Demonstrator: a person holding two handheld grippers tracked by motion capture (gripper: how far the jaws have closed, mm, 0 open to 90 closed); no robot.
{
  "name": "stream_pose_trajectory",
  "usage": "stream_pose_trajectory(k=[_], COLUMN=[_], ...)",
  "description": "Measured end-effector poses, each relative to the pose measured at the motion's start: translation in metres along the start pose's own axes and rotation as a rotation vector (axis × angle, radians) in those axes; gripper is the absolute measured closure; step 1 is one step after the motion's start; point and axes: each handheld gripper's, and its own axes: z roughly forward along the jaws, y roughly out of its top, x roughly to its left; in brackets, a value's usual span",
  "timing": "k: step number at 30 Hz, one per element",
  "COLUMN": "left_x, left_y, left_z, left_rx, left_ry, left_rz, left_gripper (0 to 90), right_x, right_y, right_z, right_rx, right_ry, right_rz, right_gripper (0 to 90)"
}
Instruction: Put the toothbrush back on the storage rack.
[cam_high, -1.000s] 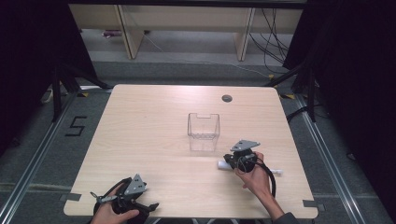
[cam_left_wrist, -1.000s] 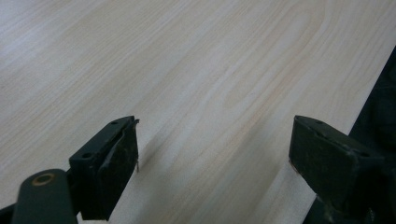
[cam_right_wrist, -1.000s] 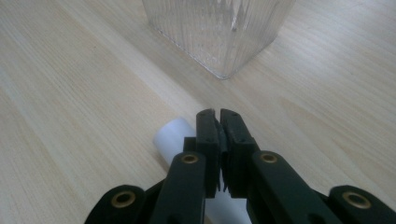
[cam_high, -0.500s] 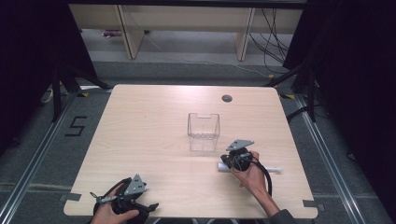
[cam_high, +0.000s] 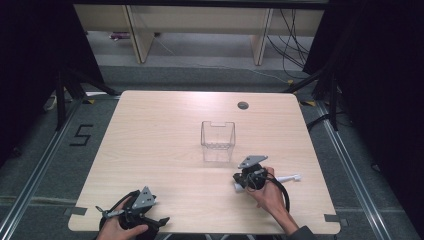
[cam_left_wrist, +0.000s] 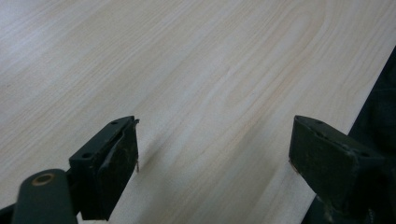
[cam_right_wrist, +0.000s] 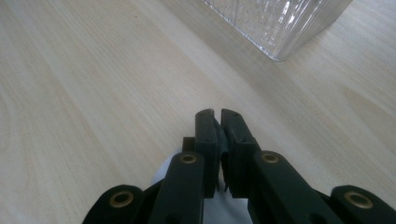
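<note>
Left gripper (cam_high: 131, 216) at the table's (cam_high: 165, 130) near left edge, jaws wide apart and empty, right gripper (cam_high: 246, 181) near right, jaws pressed together over a white object (cam_high: 287, 178), nothing visibly held, clear box (cam_high: 218, 141) just beyond, mid-table

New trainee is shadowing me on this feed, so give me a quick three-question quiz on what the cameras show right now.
1. True or false: the left tongs are open over bare table.
2. Which stands nearest the clear bin? A. left tongs B. right tongs C. table's dark hole
3. Fill in: the white object lies on the table beside the ___ tongs.

Key: 1 true; 2 B; 3 right.
</note>
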Motion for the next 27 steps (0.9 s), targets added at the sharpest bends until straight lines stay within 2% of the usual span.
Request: stream_pose_trajectory(k=[1,3,5,7,9,11,14,15,16,17,18,19,20,22,23,25,26,27], left_x=[0.000,0.000,0.000,0.000,0.001,0.000,0.000,0.000,-0.001,0.000,0.000,0.000,0.000,0.000,0.001,0.001,0.000,0.000], left_y=[0.000,0.000,0.000,0.000,0.000,0.000,0.000,0.000,-0.001,-0.001,-0.001,-0.001,0.000,0.000,0.000,0.000,0.000,0.000], left_z=[0.001,0.001,0.001,0.001,0.001,0.001,0.001,0.001,0.001,0.001,0.000,0.000,0.000,0.000,0.000,0.000,0.001,0.000], left_rx=[-0.003,0.000,0.002,0.001,0.002,-0.002,0.002,0.002,-0.008,-0.003,-0.001,-0.001,0.000,0.001,0.003,0.001,-0.003,-0.001], left_ry=[0.009,0.008,0.009,0.008,0.005,0.004,0.009,0.010,0.003,0.013,0.013,0.012,0.006,0.010,0.009,0.011,0.007,0.007], left_rz=[-0.002,0.001,0.002,-0.001,-0.014,-0.006,-0.001,-0.005,-0.028,-0.015,-0.015,-0.014,-0.002,0.002,0.004,-0.001,-0.018,-0.010], left_gripper=[15.1,15.1,15.1,15.1,15.1,15.1,15.1,15.1,15.1,15.2,15.1,15.1,15.1,15.2,15.2,15.1,15.1,15.2], right_x=[0.002,0.003,0.007,0.009,0.012,0.015,0.018,0.019,0.024,0.023,0.027,0.026,0.027,0.029,0.030,0.032,0.032,0.034], right_y=[-0.001,-0.002,-0.005,-0.007,-0.007,-0.007,-0.008,-0.008,-0.009,-0.009,-0.010,-0.011,-0.012,-0.014,-0.015,-0.016,-0.017,-0.019], right_z=[0.000,-0.004,-0.005,-0.005,-0.005,-0.006,-0.005,-0.006,-0.007,-0.007,-0.008,-0.009,-0.007,-0.010,-0.011,-0.014,-0.015,-0.015], right_rx=[-0.005,0.011,0.006,0.028,0.030,0.046,0.040,0.053,0.070,0.069,0.060,0.065,0.054,0.077,0.079,0.093,0.077,0.069], right_ry=[0.013,0.025,0.028,0.045,0.056,0.057,0.056,0.063,0.068,0.078,0.074,0.078,0.071,0.091,0.095,0.097,0.098,0.102], right_rz=[0.015,-0.001,0.007,-0.008,0.001,-0.007,-0.009,-0.009,0.016,-0.007,0.017,-0.017,-0.018,-0.005,-0.017,-0.003,-0.030,-0.002], right_gripper=[85.9,86.0,85.9,85.9,85.8,85.8,85.7,85.8,85.7,85.7,85.6,85.6,85.5,85.5,85.5,85.5,85.5,85.5])
